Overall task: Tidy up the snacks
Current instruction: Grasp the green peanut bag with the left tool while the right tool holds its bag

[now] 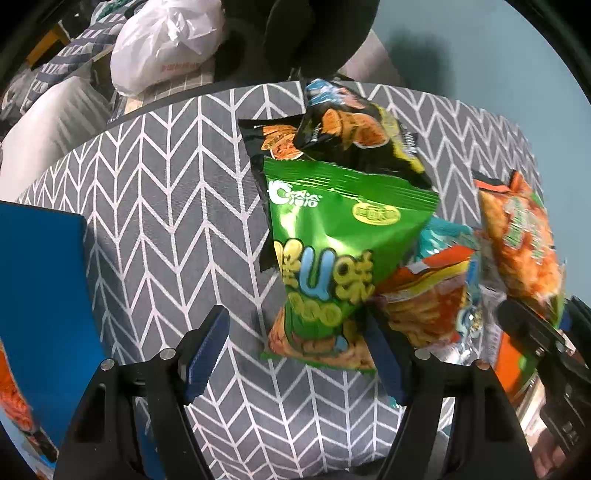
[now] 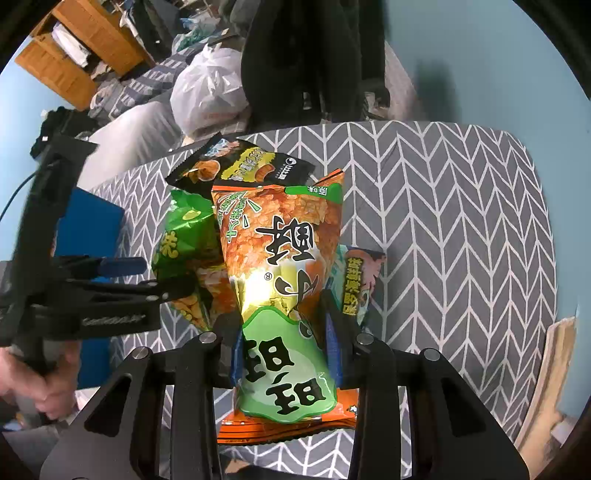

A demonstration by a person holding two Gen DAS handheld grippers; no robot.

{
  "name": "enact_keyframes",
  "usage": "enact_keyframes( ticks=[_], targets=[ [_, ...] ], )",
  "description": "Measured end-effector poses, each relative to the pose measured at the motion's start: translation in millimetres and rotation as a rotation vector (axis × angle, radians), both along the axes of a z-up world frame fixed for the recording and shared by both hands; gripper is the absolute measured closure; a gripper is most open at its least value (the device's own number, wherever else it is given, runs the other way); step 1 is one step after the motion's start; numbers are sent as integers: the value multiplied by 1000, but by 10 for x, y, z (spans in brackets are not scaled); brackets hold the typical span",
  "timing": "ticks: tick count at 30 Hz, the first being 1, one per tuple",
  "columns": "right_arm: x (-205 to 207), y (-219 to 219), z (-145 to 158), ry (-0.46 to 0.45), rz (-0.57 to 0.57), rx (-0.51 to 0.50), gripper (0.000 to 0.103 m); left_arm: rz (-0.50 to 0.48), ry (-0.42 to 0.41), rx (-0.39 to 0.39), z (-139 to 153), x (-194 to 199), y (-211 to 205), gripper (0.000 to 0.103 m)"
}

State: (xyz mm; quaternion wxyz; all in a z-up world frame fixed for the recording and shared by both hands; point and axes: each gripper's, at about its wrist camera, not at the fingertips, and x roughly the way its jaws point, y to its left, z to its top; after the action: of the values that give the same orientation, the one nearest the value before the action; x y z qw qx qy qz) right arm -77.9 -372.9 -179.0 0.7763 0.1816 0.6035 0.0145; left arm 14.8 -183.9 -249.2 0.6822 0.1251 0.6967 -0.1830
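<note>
A green snack bag (image 1: pixel 325 251) lies on the grey chevron tablecloth (image 1: pixel 166 229); its lower end sits between the fingers of my left gripper (image 1: pixel 295 350), which is open, pads clear of it. Behind it lie two black snack bags (image 1: pixel 354 136), and to its right an orange and teal bag (image 1: pixel 432 295). My right gripper (image 2: pixel 286 354) is shut on an orange-and-green snack bag (image 2: pixel 284 251), held above the pile. In the right wrist view the left gripper (image 2: pixel 147 278) reaches in beside the green bag (image 2: pixel 184 236), and the black bags (image 2: pixel 240 166) lie behind.
A blue box (image 1: pixel 40 295) stands at the table's left edge. A white plastic bag (image 1: pixel 166 44), a black chair (image 1: pixel 317 33) and a wooden shelf (image 2: pixel 74 51) sit beyond the far edge. A person's hand (image 2: pixel 37 387) holds the left gripper's handle.
</note>
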Motion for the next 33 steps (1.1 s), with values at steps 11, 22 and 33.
enact_keyframes(
  ticks=[11,22,33],
  targets=[
    [41,-56,13,2,-5,-29,69,-10,-26,-34,5,23,-16,76],
    [78,-34,146,-10,-25,-39,69,6,-73,-51,377,-78,221,79],
    [141,144,453,-47,-15,-48,69,43,-132,-59,789,-69,664,79]
  ],
)
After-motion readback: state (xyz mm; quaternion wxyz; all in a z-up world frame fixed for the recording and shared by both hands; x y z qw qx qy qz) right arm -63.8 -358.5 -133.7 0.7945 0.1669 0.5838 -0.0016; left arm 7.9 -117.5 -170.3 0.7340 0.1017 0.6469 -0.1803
